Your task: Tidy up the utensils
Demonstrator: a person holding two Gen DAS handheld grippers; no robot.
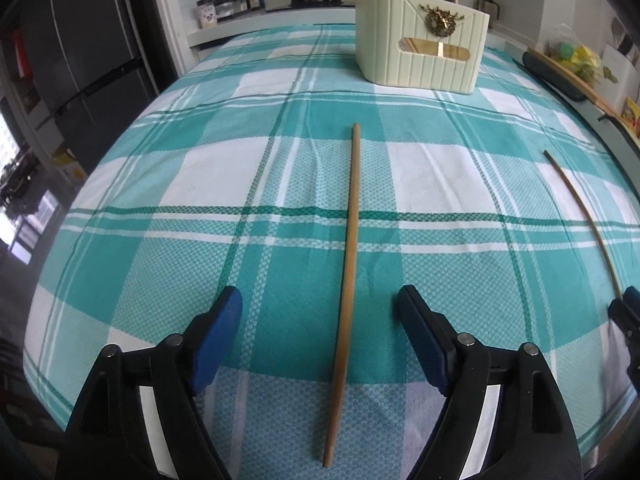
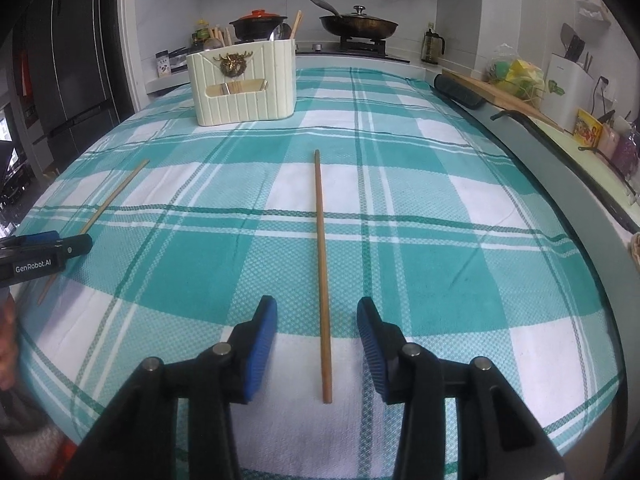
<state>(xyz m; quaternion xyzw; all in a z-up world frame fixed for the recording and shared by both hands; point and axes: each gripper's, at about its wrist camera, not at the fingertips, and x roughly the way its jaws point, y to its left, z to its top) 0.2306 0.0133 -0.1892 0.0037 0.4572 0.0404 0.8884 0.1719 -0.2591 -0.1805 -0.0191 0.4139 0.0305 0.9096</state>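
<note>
Chopsticks: two, flat on the teal plaid cloth, well apart. One lies between the wide-open left gripper; one between the part-open right gripper, neither touched. One cream holder at 11 o'clock in the right view.

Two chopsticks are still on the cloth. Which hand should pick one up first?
Either, though the left looks slightly readier. The left tongs gape wide around the paler chopstick; the right tongs straddle the darker chopstick more narrowly. Neither grips yet. The cream holder stands beyond both.
</note>
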